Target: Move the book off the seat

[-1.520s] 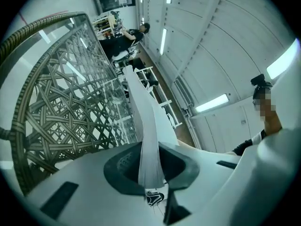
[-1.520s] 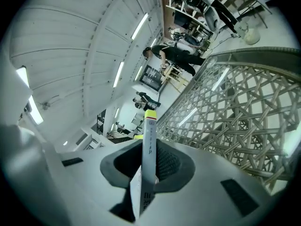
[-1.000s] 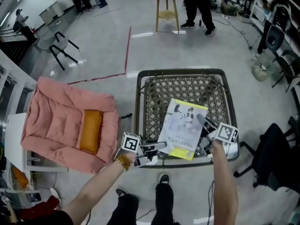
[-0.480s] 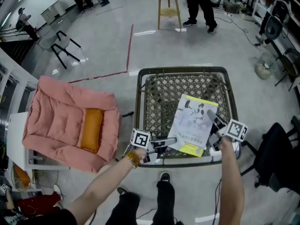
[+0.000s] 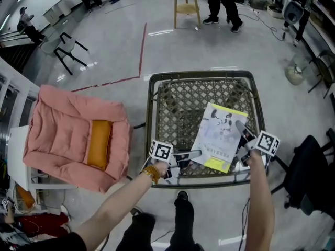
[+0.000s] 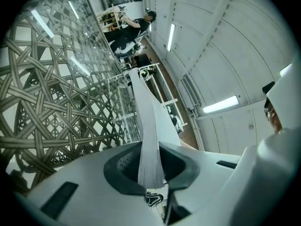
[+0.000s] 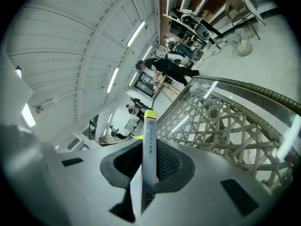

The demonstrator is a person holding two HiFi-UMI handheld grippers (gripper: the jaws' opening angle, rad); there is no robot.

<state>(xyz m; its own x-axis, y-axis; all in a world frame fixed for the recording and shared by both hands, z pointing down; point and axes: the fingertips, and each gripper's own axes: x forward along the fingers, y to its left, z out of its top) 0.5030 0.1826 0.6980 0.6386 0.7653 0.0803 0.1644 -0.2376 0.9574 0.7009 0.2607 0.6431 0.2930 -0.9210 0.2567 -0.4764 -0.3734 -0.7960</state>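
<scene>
We hold the book [image 5: 220, 137] from both sides. Our left gripper [image 6: 150, 167] has its fingers clamped on the pale page edge, and our right gripper [image 7: 150, 166] has its fingers clamped on the yellow-tipped edge. The book lies over the woven seat [image 5: 180, 106], towards its front right corner. We cannot tell whether it touches the weave. A pink cushion [image 5: 63, 135] sits well apart on the left.
</scene>
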